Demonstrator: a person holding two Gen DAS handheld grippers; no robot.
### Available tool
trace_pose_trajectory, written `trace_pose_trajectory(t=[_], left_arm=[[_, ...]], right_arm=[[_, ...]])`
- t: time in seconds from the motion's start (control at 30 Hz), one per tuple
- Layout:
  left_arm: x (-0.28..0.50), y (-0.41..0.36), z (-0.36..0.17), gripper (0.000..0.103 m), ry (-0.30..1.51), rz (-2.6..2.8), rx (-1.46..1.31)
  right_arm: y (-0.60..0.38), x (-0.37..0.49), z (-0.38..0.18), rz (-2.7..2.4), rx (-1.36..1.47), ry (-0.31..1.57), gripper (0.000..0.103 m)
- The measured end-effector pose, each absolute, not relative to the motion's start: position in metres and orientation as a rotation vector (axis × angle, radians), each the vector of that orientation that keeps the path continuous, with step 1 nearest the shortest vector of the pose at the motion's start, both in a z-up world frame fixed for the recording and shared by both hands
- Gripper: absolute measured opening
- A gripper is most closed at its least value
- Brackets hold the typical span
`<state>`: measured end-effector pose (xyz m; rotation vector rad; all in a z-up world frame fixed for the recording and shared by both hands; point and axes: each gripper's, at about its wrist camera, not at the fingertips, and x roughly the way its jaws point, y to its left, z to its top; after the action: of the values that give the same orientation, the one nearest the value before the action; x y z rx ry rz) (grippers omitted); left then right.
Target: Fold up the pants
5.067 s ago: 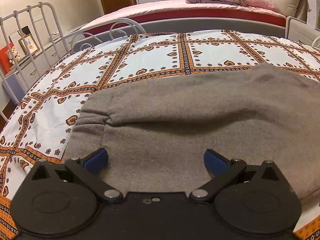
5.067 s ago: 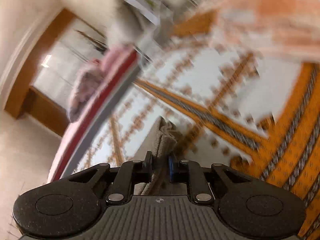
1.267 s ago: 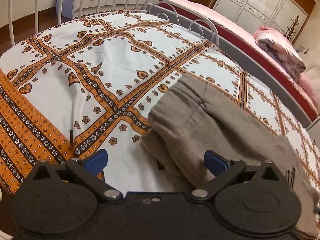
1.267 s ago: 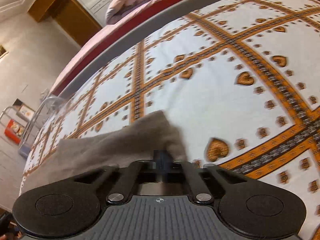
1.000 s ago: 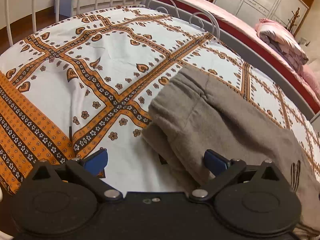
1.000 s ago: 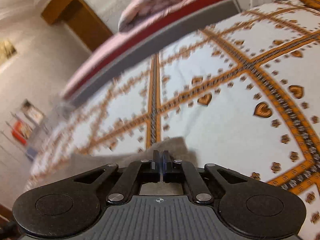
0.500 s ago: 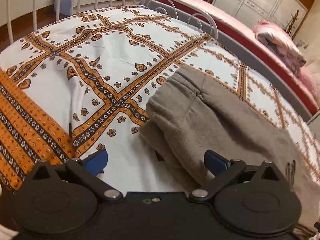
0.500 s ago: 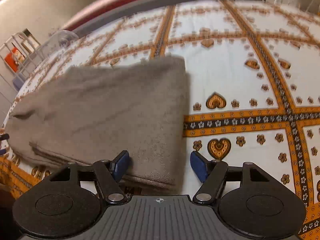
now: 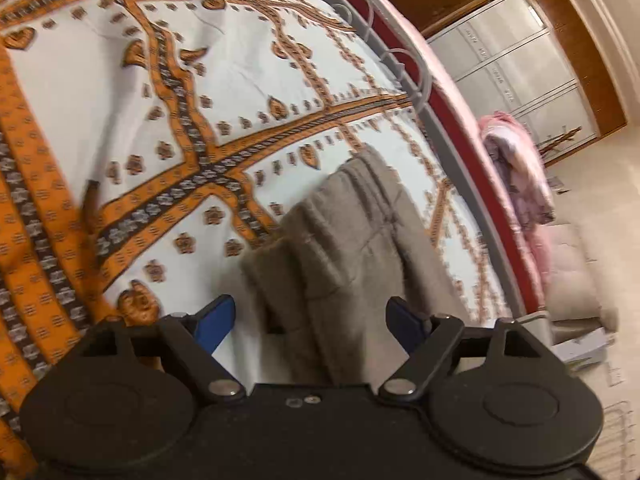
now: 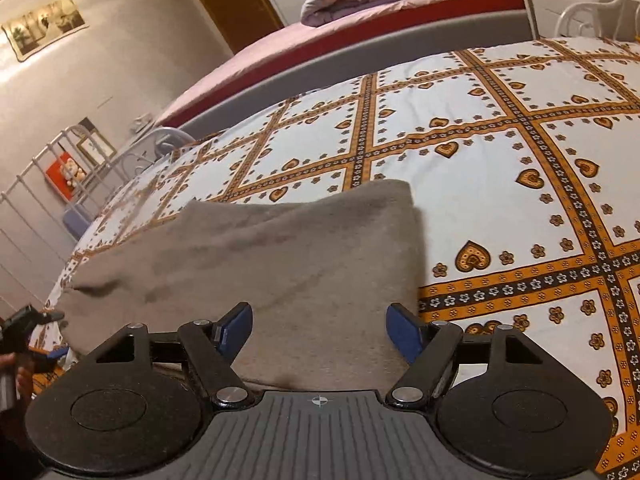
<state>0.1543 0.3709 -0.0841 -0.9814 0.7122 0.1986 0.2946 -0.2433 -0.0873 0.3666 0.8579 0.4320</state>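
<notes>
Right wrist view, folded grey pants (image 10: pixel 280 256) on patterned bedsheet (image 10: pixel 500 168)

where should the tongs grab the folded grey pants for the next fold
Probably at the two near corners of the grey pants: each end has stacked layers showing at its edge. The right tongs, jaws open and just widened, already straddle the near right corner. The left tongs, jaws open but just narrowed, face the layered left end. Come in low from the near side so that the pads pinch all the layers.
</notes>
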Motion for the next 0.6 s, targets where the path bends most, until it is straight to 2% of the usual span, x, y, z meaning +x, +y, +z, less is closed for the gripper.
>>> trace_pose_trajectory(t=[0.03, 0.3, 0.4, 0.43, 0.5, 0.6], left_arm=[[0.158, 0.372, -0.086, 0.063, 0.705, 0.175, -0.994], [0.177, 0.382, -0.101, 0.061, 0.704, 0.084, -0.969], [0.175, 0.385, -0.098, 0.036, 0.719, 0.111, -0.931], [0.176, 0.384, -0.095, 0.032, 0.727, 0.11, -0.905], [0.175, 0.377, -0.084, 0.027, 0.715, 0.12, -0.827], [0.172, 0.355, -0.053, 0.023, 0.648, 0.104, -0.656]], right_arm=[[-0.242, 0.295, -0.089, 0.432, 0.363, 0.856, 0.074], [-0.237, 0.304, -0.09, 0.358, 0.278, 0.77, 0.074], [-0.225, 0.313, -0.091, 0.377, 0.208, 0.761, 0.074], [-0.216, 0.318, -0.098, 0.342, 0.128, 0.801, 0.074], [-0.206, 0.324, -0.121, 0.318, 0.053, 0.906, 0.075], [-0.217, 0.32, -0.116, 0.325, 0.159, 0.879, 0.076]])
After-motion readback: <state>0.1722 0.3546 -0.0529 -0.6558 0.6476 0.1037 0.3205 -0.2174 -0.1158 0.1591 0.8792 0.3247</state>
